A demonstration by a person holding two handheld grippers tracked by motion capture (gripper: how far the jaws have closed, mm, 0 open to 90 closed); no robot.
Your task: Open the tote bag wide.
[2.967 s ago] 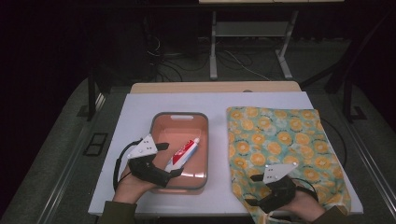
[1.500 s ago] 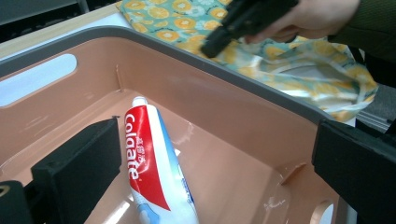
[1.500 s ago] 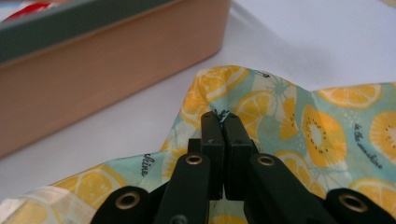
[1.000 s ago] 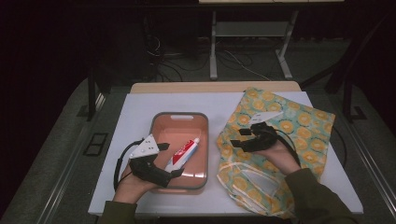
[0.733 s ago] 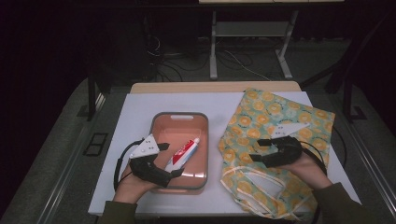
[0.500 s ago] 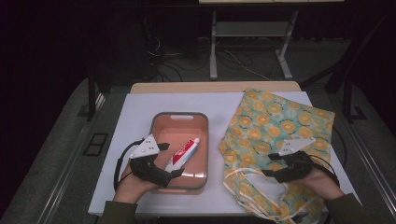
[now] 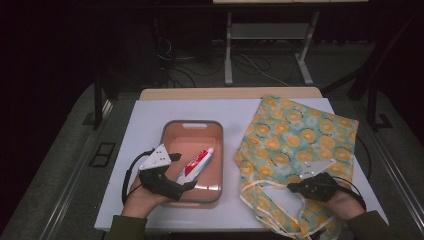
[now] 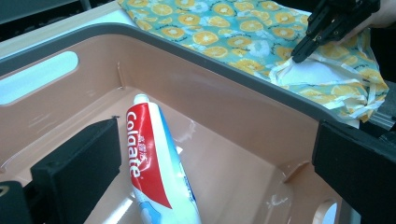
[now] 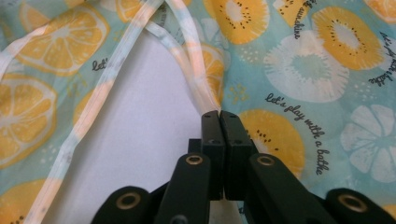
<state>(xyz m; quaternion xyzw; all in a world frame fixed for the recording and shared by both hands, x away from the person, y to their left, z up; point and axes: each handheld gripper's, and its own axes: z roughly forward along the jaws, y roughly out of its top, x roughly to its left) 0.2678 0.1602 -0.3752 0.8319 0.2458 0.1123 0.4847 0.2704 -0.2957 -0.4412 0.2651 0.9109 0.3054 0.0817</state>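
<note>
A red-and-white toothpaste tube lies in the salmon tray. My left gripper rests over the tray's near left corner, open. In the left gripper view the tube lies between its wide-set jaws, untouched. A fabric bag with an orange-slice print is spread on the right of the table. My right gripper sits at the bag's near edge. Its jaws have just been closing, and in the right gripper view they meet on the bag's pale strap at the mouth.
The white table top carries the tray and the bag. Bare table shows through the bag's strap loop. Beyond the far edge stand a table frame and cables on the dark floor.
The right hand came from the middle of the bag down to its near edge, and its jaws closed there. The bag's near part is now rumpled with loops showing. The left hand stayed put.
</note>
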